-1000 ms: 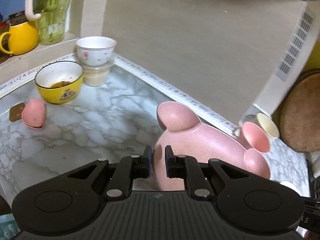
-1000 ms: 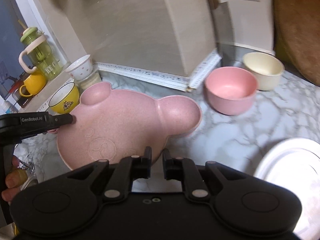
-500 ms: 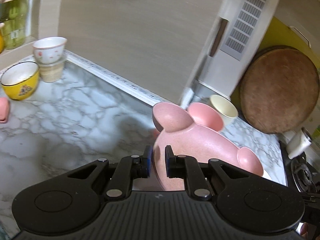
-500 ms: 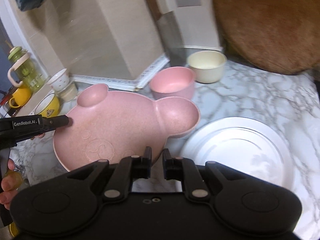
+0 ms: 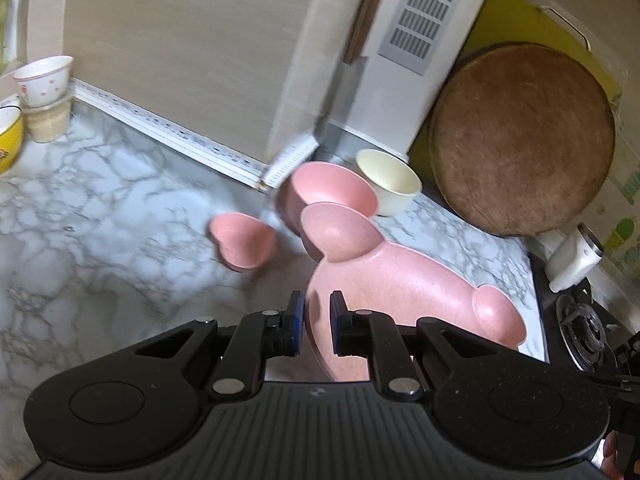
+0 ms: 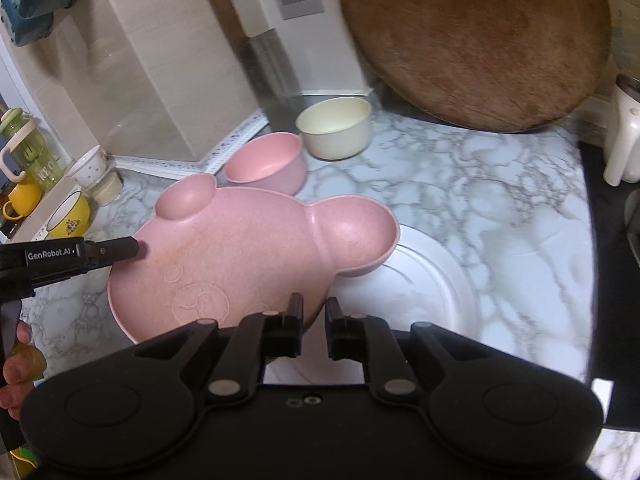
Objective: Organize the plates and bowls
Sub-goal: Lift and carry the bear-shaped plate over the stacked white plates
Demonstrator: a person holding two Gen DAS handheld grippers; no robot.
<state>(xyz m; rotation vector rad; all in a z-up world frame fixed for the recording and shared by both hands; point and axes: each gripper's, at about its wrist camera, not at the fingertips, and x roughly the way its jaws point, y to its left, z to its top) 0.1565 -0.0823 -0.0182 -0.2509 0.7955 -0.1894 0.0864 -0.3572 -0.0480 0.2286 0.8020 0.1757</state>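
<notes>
Gripping the pink mouse-shaped plate [image 6: 240,252] from two sides, both tools have their jaws nearly closed on its rim. The left hand-held gripper [image 5: 317,322] pinches the plate's edge, so in its own view the plate [image 5: 400,296] stretches forward and to the right of its fingers, one round ear [image 5: 336,236] standing up just ahead. In the right wrist view that same tool's fingers [image 6: 120,249] show at the plate's left rim. The right hand-held gripper [image 6: 313,326] clamps the near rim, the plate spreading ahead and to the left of it.

The plate's right ear [image 6: 354,232] overlaps the edge of a white plate [image 6: 432,292] lying on the marble worktop [image 6: 460,184]; whether the two touch cannot be told. Just behind the pink plate sits a pink bowl [image 6: 266,166], with a cream bowl [image 6: 336,126] beside it, both near a round wooden board [image 6: 472,40] leaning at the back. A small heart-shaped pink dish [image 5: 244,244] lies on the worktop to the left of the plate in the left wrist view, blurred.
</notes>
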